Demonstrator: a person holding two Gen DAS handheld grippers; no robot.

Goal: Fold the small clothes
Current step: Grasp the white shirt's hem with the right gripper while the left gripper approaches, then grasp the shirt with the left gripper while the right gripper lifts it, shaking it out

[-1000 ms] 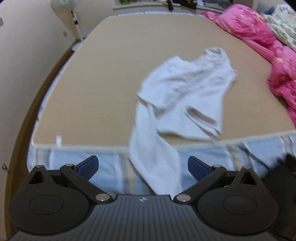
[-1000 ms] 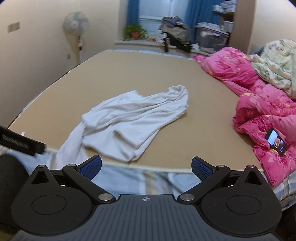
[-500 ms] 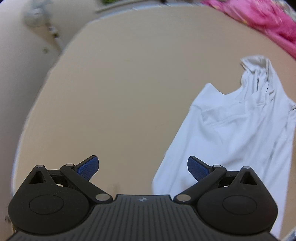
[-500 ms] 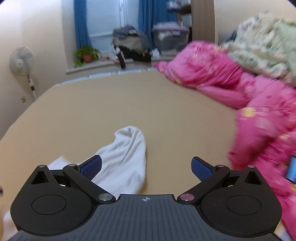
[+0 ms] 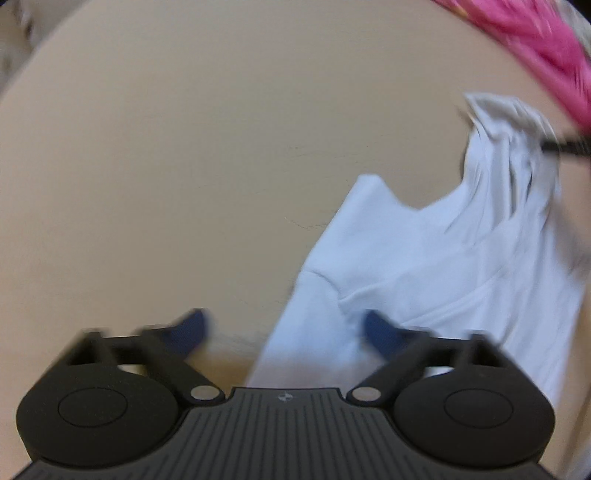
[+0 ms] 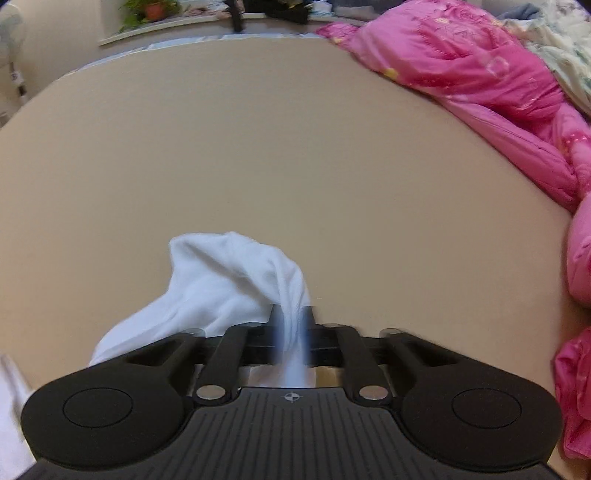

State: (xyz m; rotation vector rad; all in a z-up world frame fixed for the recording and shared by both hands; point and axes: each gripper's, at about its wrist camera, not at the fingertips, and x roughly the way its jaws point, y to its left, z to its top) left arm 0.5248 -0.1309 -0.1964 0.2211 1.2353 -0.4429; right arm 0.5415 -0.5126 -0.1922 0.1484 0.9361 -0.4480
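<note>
We look across a broad, flat tan board [image 6: 295,155] that fills most of both views, evenly lit and matte, with a few faint scratches in the left wrist view; along its right side lies a heaped pink quilt [image 6: 480,85], and past that a pale floral blanket [image 6: 561,40] at the upper right corner. At the far end we note a cream wall [image 6: 62,22]; a light window ledge [image 6: 207,18] carrying a potted plant [image 6: 151,9] and dark clutter; a white standing fan [image 6: 11,40] at the far left edge.
</note>
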